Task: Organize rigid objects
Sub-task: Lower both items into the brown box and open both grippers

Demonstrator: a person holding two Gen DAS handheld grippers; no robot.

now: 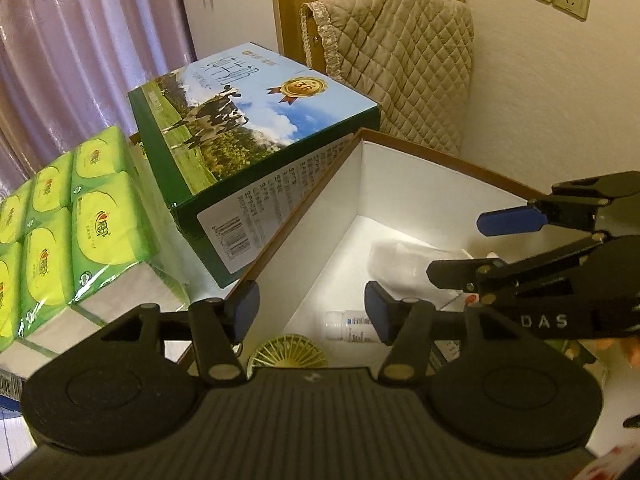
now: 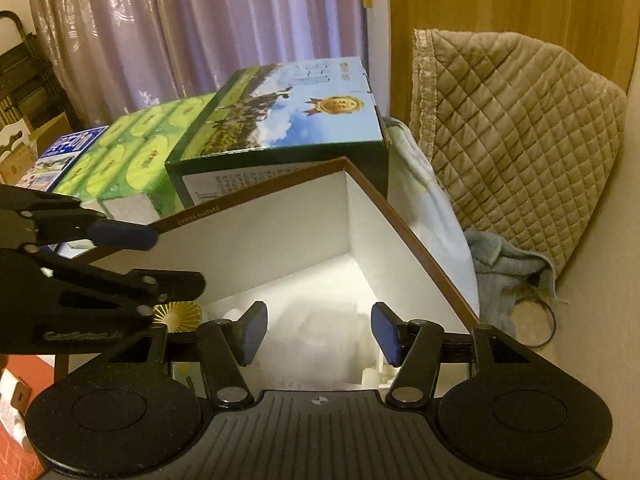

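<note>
Far left of the left hand-held gripper [image 1: 312,312] lies a green multipack of tissue packs [image 1: 60,240], and just right of it a milk carton box [image 1: 256,128] printed with cows, tilted against the outer wall of an open white storage box with a brown rim [image 1: 400,184]. The left hand-held gripper hangs over the near-left part of that box with its blue-padded fingers wide apart, gripping nothing. Below and between its fingers, inside the box, lie a small round yellow fan [image 1: 288,354] and a small white bottle with a blue label [image 1: 348,326]. A clear plastic container [image 1: 404,268] rests farther right on the box floor. The right hand-held gripper [image 2: 319,332] is also spread wide and empty, poised above the box interior, where pale objects lie too washed out to name. Right of the box, a quilted beige cover [image 2: 516,136] drapes over a chair, with a grey cloth [image 2: 504,264] bunched below it.
</note>
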